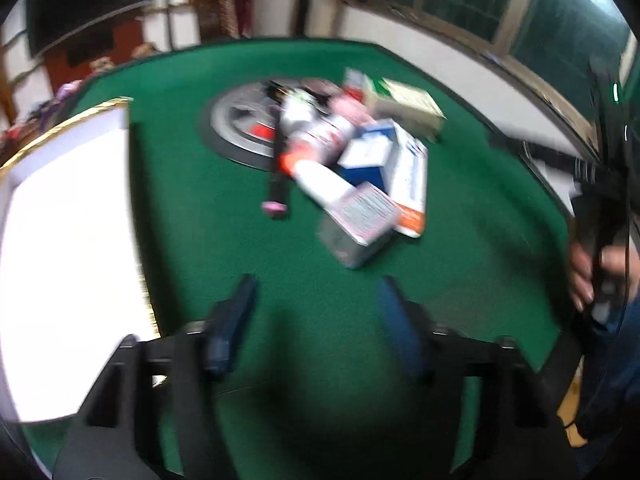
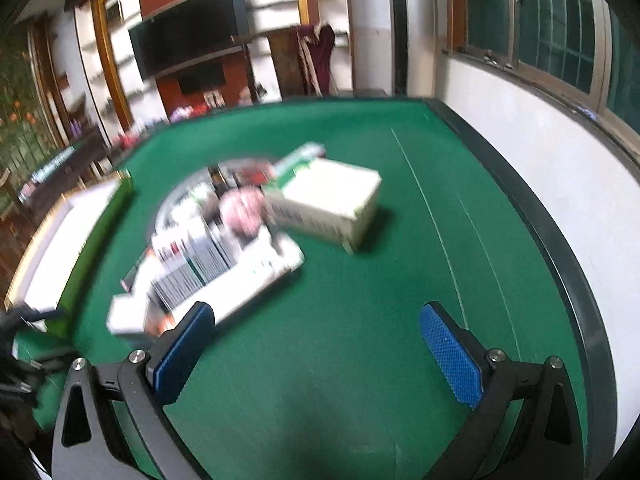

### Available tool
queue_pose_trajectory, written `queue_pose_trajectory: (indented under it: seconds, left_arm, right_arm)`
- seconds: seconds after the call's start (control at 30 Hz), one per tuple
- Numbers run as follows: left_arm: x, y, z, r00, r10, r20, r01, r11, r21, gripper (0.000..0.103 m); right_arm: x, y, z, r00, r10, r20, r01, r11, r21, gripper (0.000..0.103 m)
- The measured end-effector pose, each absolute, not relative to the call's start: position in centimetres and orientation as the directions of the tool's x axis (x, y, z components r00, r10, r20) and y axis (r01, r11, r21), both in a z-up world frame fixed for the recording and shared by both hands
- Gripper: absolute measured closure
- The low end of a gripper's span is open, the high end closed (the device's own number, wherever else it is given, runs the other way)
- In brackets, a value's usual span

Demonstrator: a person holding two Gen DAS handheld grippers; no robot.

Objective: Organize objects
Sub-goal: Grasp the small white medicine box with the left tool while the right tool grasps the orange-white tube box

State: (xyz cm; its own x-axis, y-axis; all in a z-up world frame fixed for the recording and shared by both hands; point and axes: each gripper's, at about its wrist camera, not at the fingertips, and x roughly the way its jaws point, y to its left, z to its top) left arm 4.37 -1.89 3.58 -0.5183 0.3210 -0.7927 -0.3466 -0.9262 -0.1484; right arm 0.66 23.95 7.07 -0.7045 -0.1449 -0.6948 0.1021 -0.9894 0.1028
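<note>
A pile of small boxes and bottles (image 1: 360,160) lies in the middle of the green felt table (image 1: 240,248). It holds a cream carton (image 1: 408,104), a blue and white box (image 1: 372,152), a grey printed box (image 1: 360,220), a white bottle (image 1: 320,182) and a black stick with a pink end (image 1: 276,188). My left gripper (image 1: 317,282) hovers open over bare felt in front of the pile, nothing between its fingers. The right wrist view shows the same pile (image 2: 216,256) and cream carton (image 2: 328,200). My right gripper (image 2: 317,310) is open just short of the pile, empty.
A white open box with a gold rim (image 1: 60,240) stands on the table's left side; it shows with a green side wall (image 2: 92,248) in the right wrist view. A round silver disc (image 1: 236,128) is set into the table centre. A person's hand (image 1: 582,276) is at the right edge. Both views are blurred.
</note>
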Motion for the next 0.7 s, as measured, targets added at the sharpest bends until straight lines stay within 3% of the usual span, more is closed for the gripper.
queue_pose_trajectory:
  seconds: [0.1,0.27,0.37,0.53,0.7]
  left_arm:
    - [3.7,0.5,3.3,-0.537,0.249,-0.806,-0.404,-0.915,-0.013,0.047]
    - [1.9,1.5,4.3,-0.529,0.275,-0.803,-0.465,-0.885,0.002,0.053]
    - [0.4,3.0,3.5,-0.532,0.206,-0.821,-0.488,-0.867,0.098,0.053]
    - [-0.4,4.4,2.6,-0.503,0.212,-0.838,-0.536,-0.837,0.111,0.053]
    - [-0.8,4.8,2.2,-0.516,0.232,-0.824,-0.504,-0.861,0.074,0.061]
  right_arm:
    - [0.3,23.7,7.3,-0.744,-0.200,-0.637,0.129,-0.979,0.157,0.000]
    - [-0.6,24.9,6.3,-0.718,-0.308,-0.625,0.166,-0.947,0.276,0.000]
    - [-0.5,25.5,6.5,-0.718,-0.363,-0.594,0.187,-0.923,0.337,0.000]
    - [0.0,24.7,7.0,-0.732,-0.339,-0.591,0.195,-0.935,0.295,0.000]
    - [-0.5,24.1,6.1,-0.705,-0.308,-0.638,0.179,-0.949,0.260,0.000]
